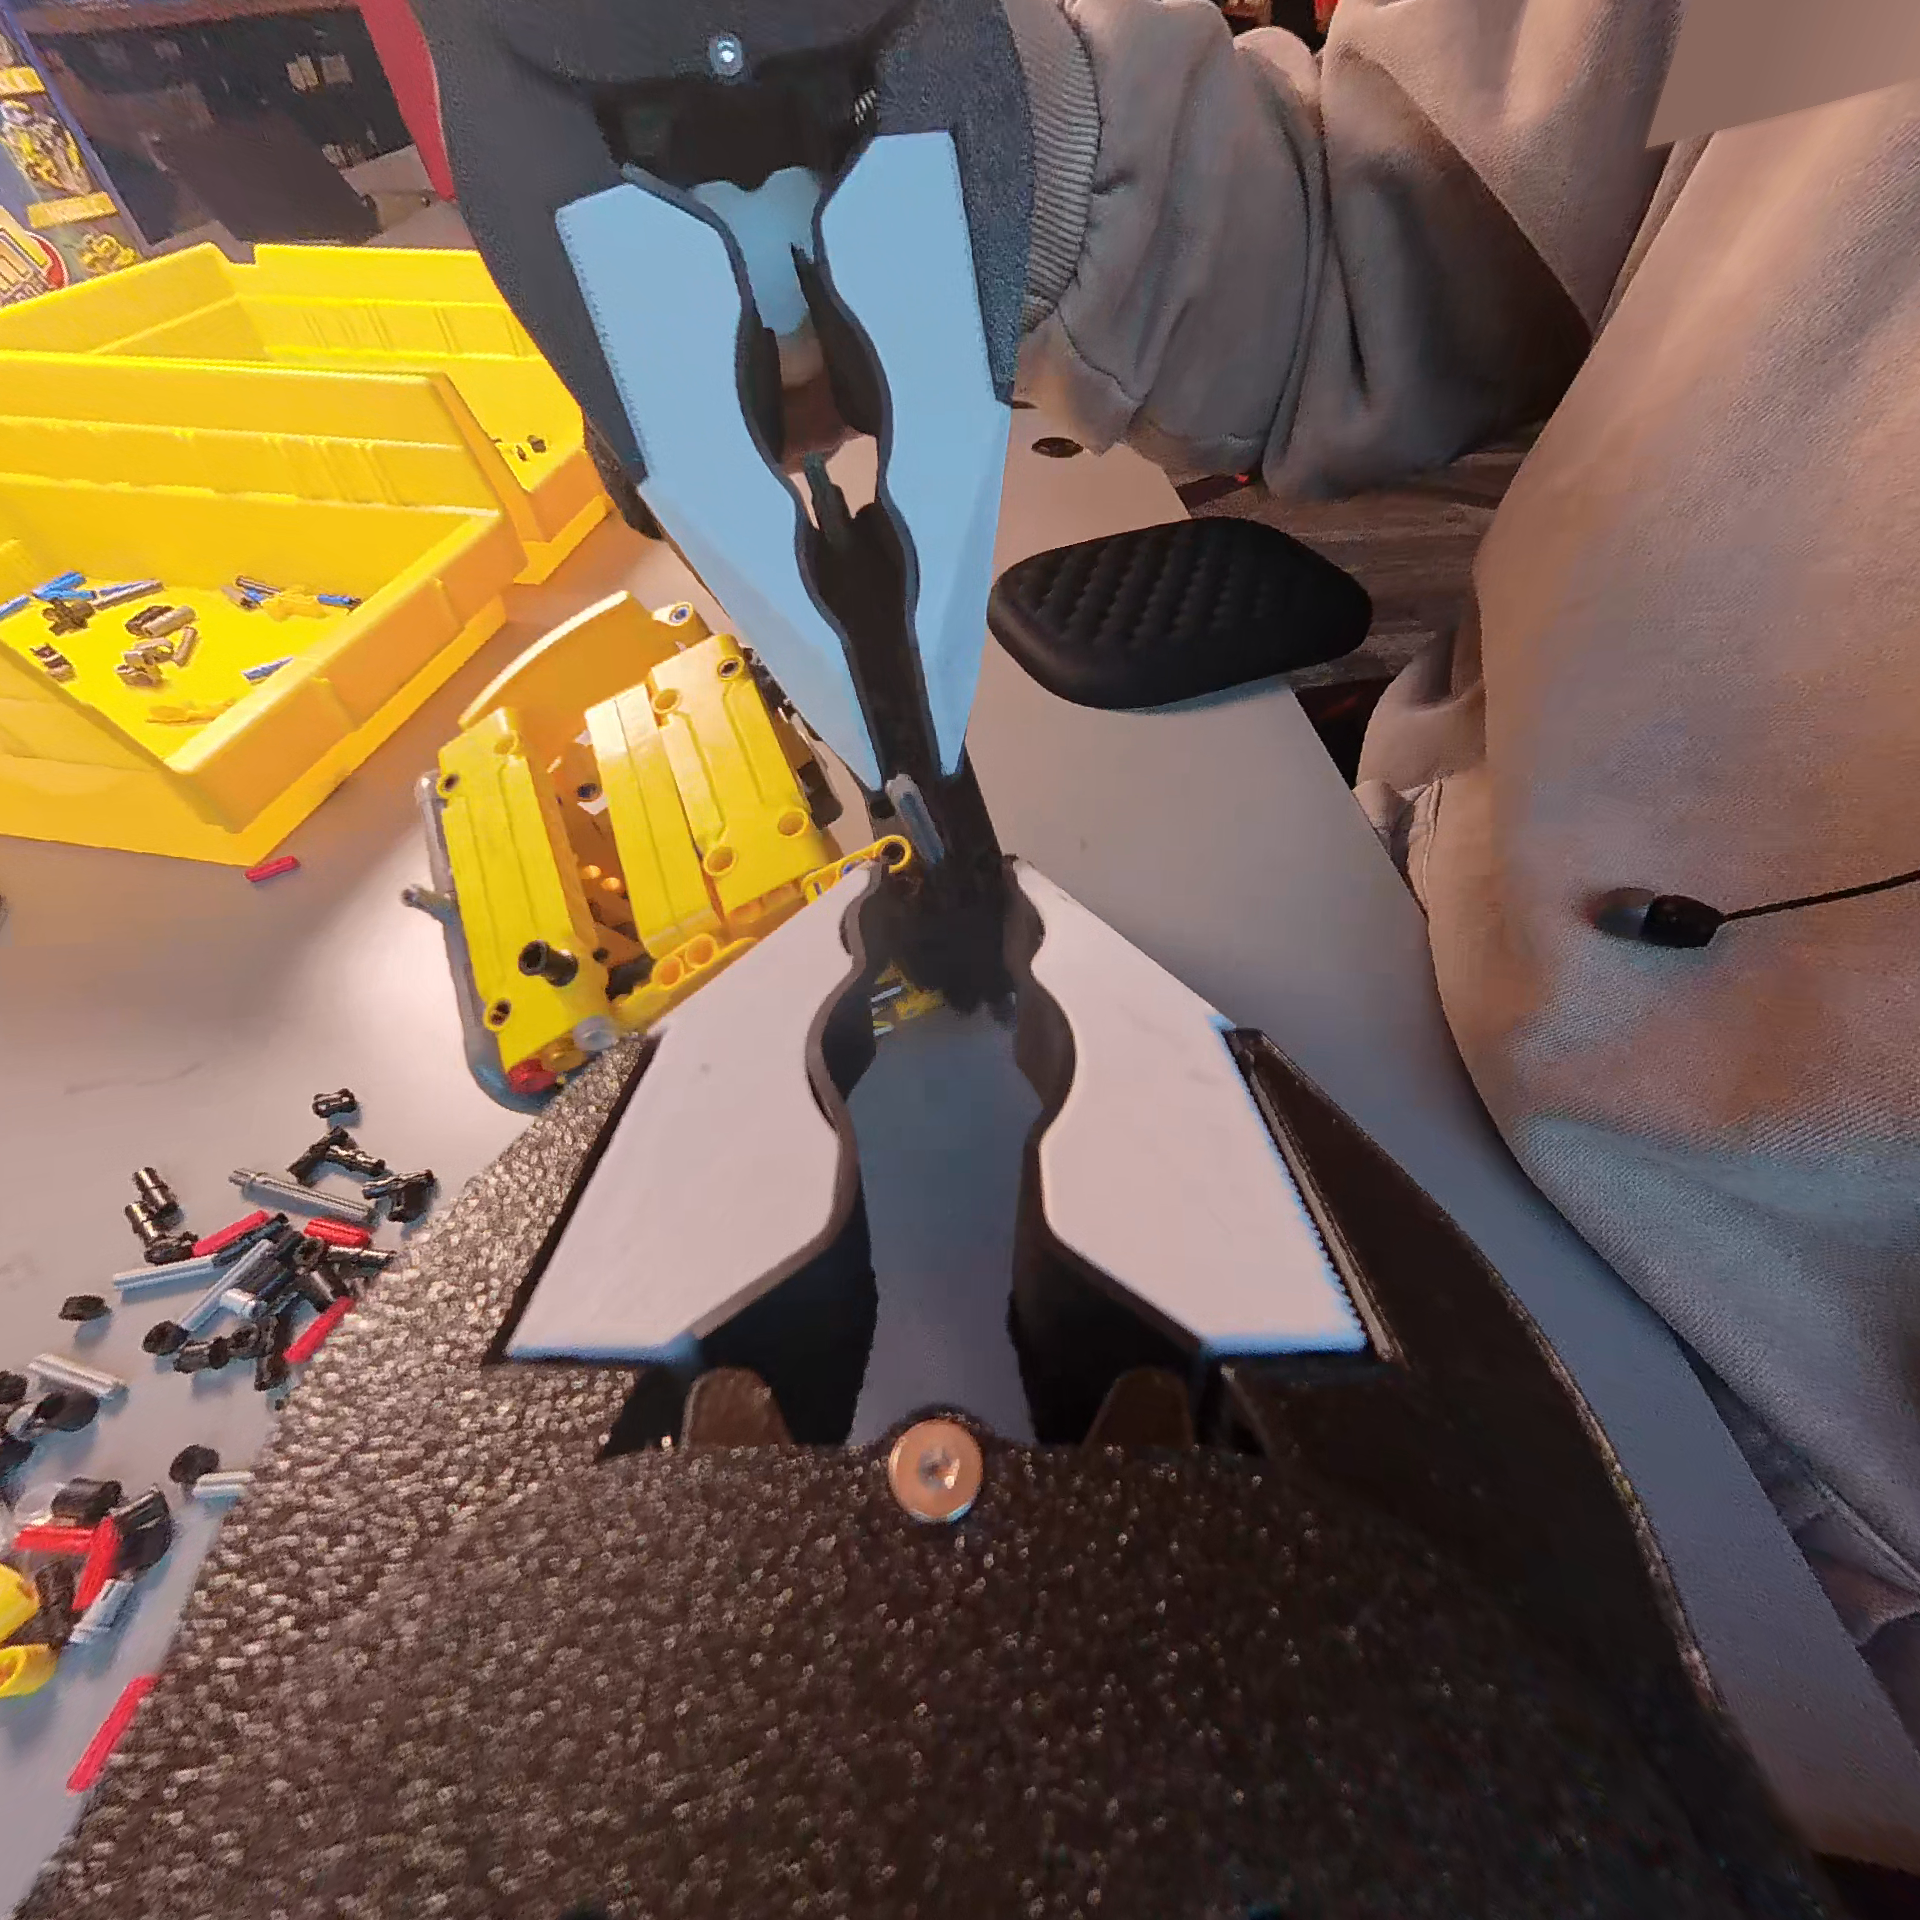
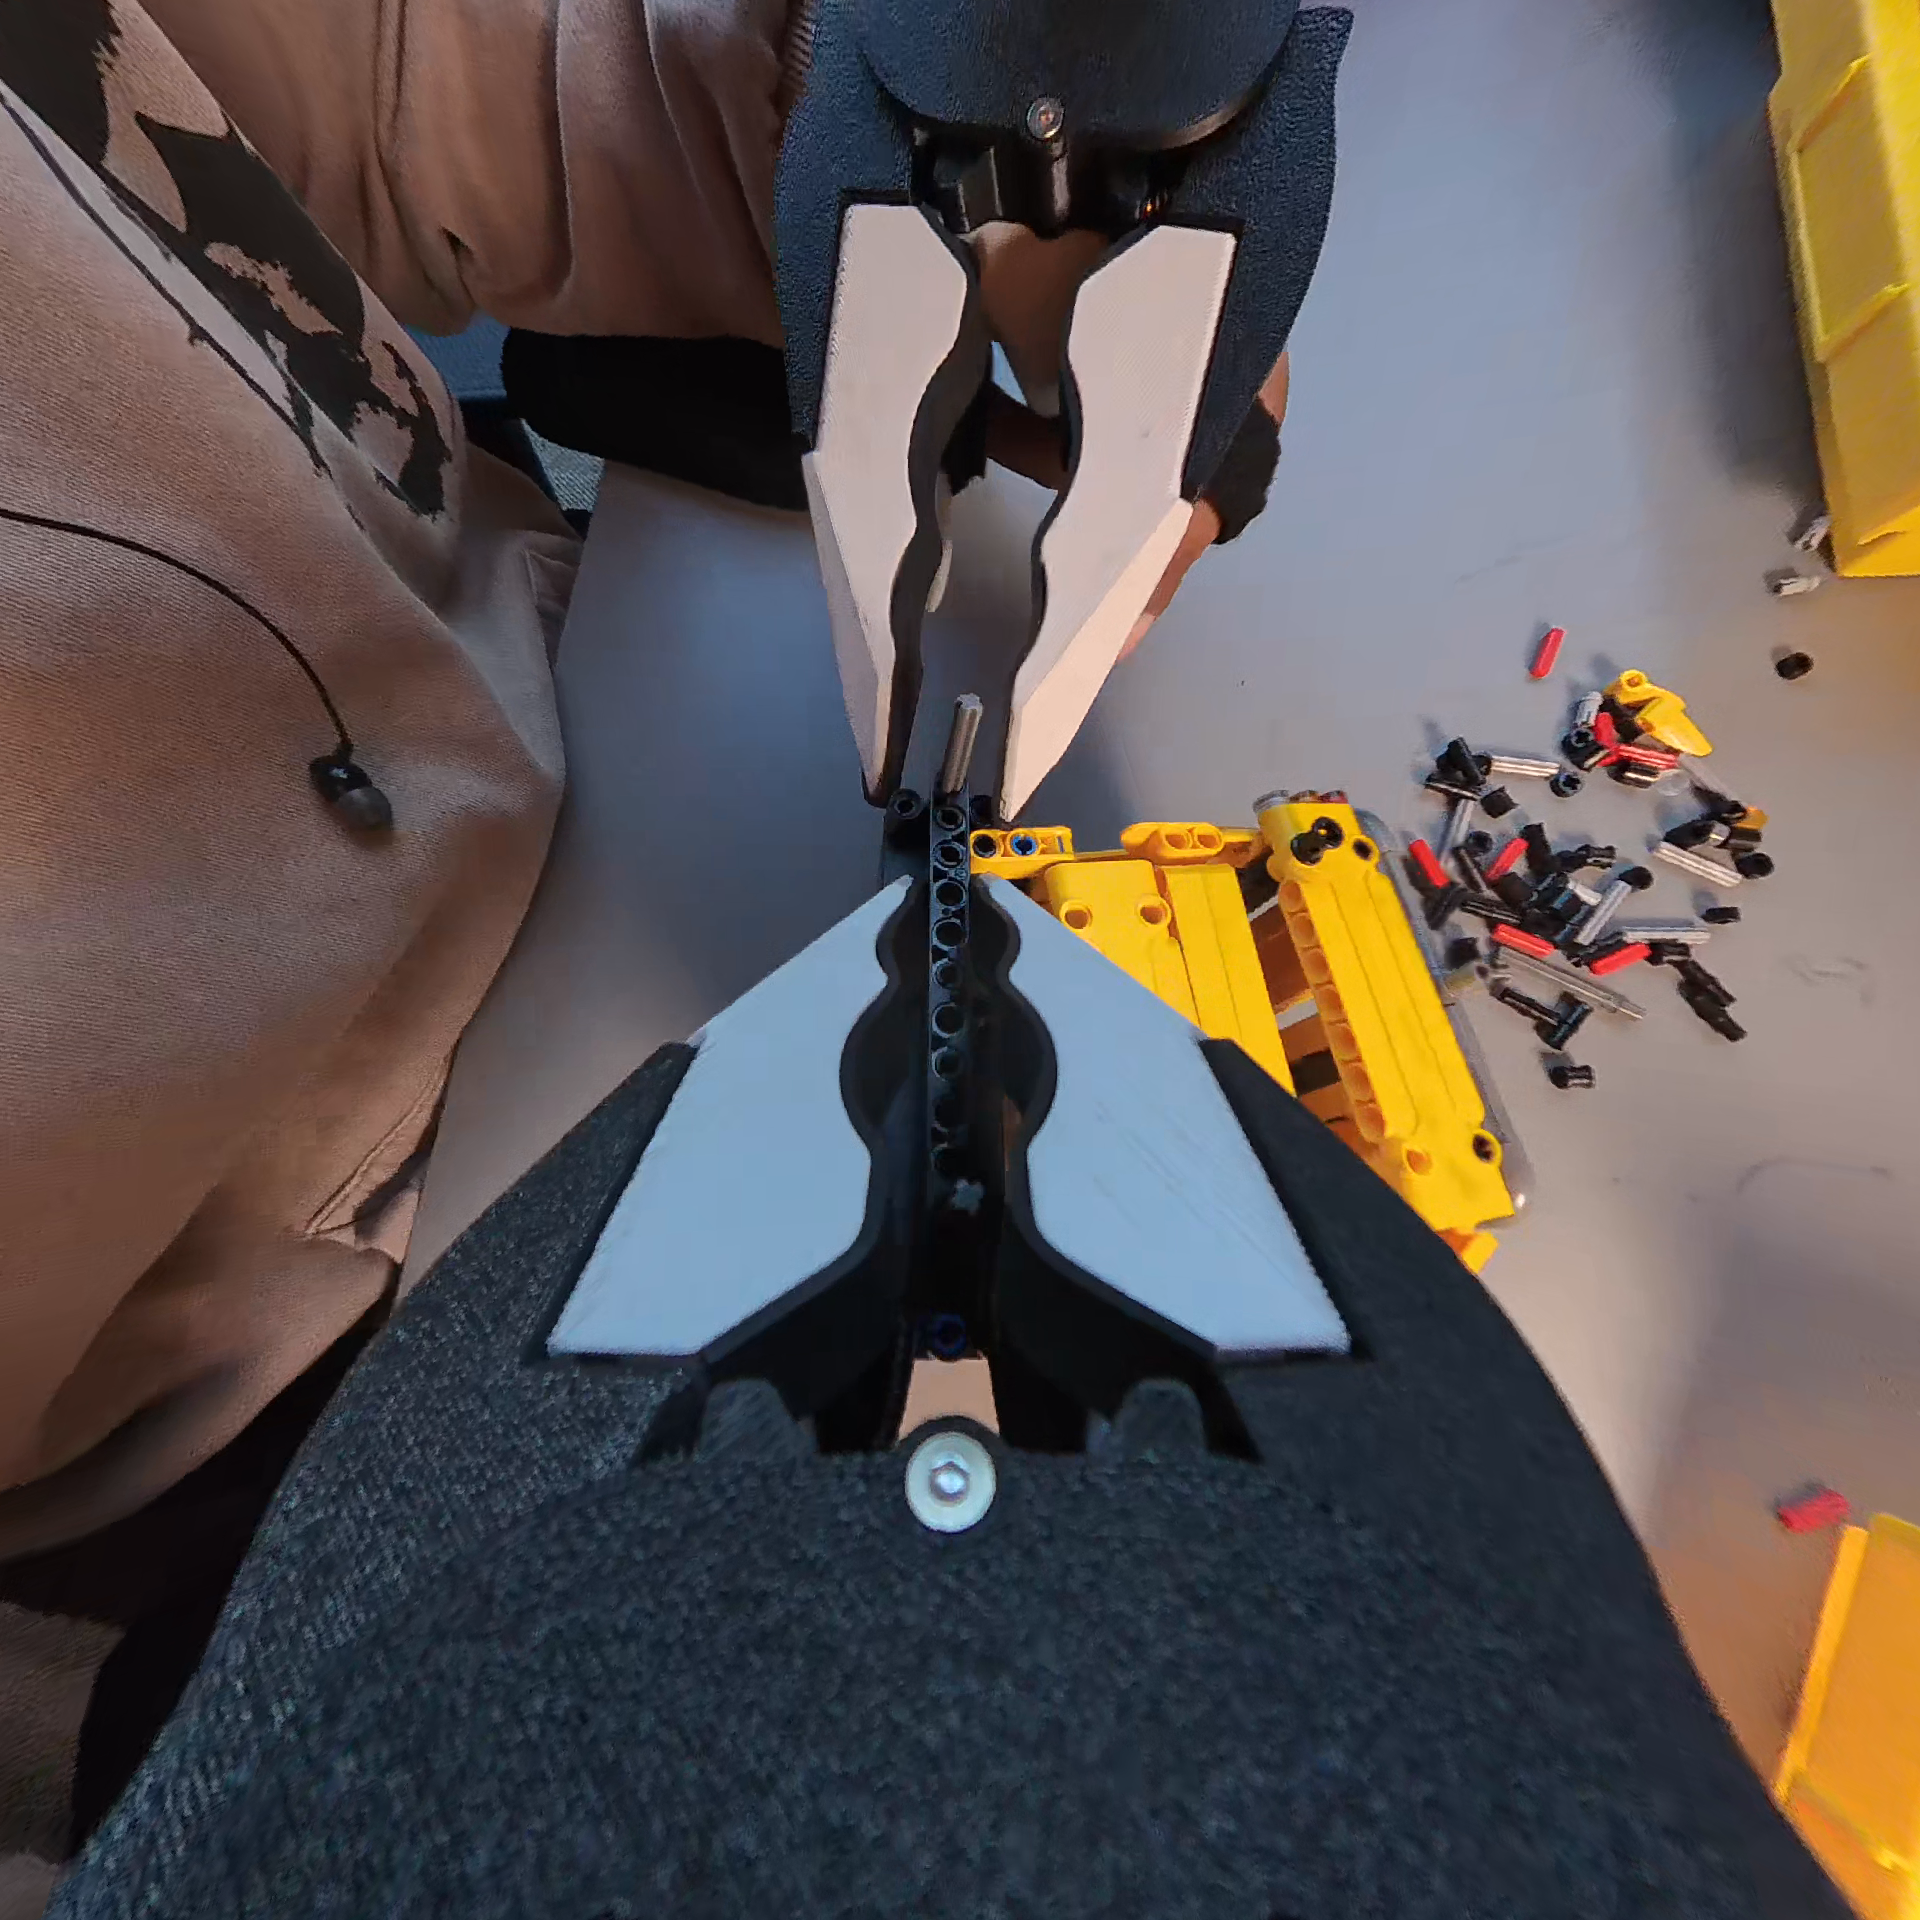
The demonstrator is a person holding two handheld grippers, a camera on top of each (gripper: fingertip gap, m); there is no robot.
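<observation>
My right gripper (image 2: 945,883) is shut on a long black beam with holes (image 2: 948,997), held edge-on above the grey table. A short grey axle (image 2: 963,743) sticks out of the beam's far end. My left gripper (image 2: 951,798) faces it tip to tip. Its fingers stand slightly apart on either side of the axle and the beam's end, with a gap around the axle. In the left wrist view, my left gripper (image 1: 945,883) straddles the beam's dark end, and the right gripper (image 1: 914,779) comes down from above with the beam (image 1: 883,634) and the axle (image 1: 920,821).
A yellow brick-built model (image 1: 623,831) lies on the table just beside the grippers (image 2: 1299,956). Several loose black, red and grey pins (image 1: 260,1278) lie beyond it. Yellow sorting trays (image 1: 260,499) stand further off. A person in a beige hoodie (image 1: 1662,935) and a black armrest pad (image 1: 1179,613) are at the table edge. My left and right fingertips are right by each other.
</observation>
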